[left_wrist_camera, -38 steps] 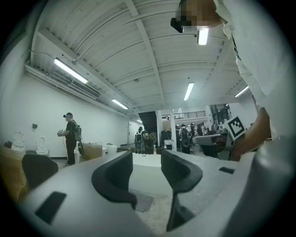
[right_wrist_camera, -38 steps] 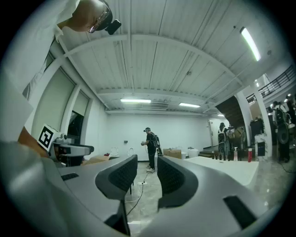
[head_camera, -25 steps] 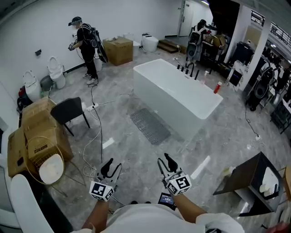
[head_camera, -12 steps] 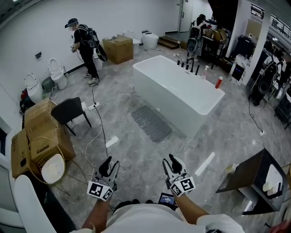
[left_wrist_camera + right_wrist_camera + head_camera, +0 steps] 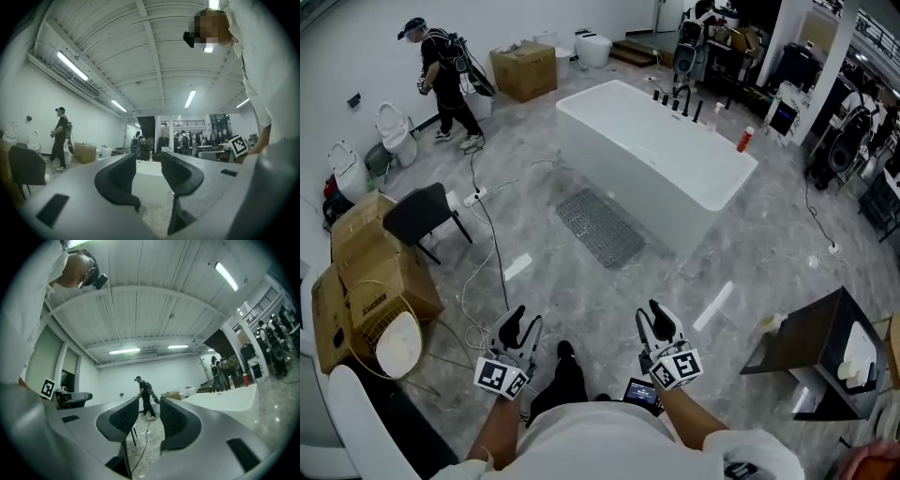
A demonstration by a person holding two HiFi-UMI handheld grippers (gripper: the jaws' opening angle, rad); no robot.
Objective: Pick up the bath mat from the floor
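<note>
The bath mat (image 5: 600,228), grey and studded, lies flat on the floor beside the white bathtub (image 5: 652,159), well ahead of both grippers. My left gripper (image 5: 523,323) is held low at the bottom left of the head view. Its jaws have just been opening, and nothing is between them. My right gripper (image 5: 653,316) stands open beside it, also with nothing in it. In the left gripper view the left gripper (image 5: 148,161) points level at the tub. In the right gripper view the right gripper (image 5: 149,411) points towards a person far off.
A black chair (image 5: 417,216) and cardboard boxes (image 5: 370,267) stand at the left, with cables (image 5: 483,272) trailing over the floor. A person (image 5: 441,80) stands by toilets (image 5: 394,131) at the far wall. A black cabinet (image 5: 811,361) is at the right. A white strip (image 5: 712,305) lies on the floor.
The view has shifted forward and my dark leg and foot now show between the grippers. Both grippers have moved forward with it, side by side.
</note>
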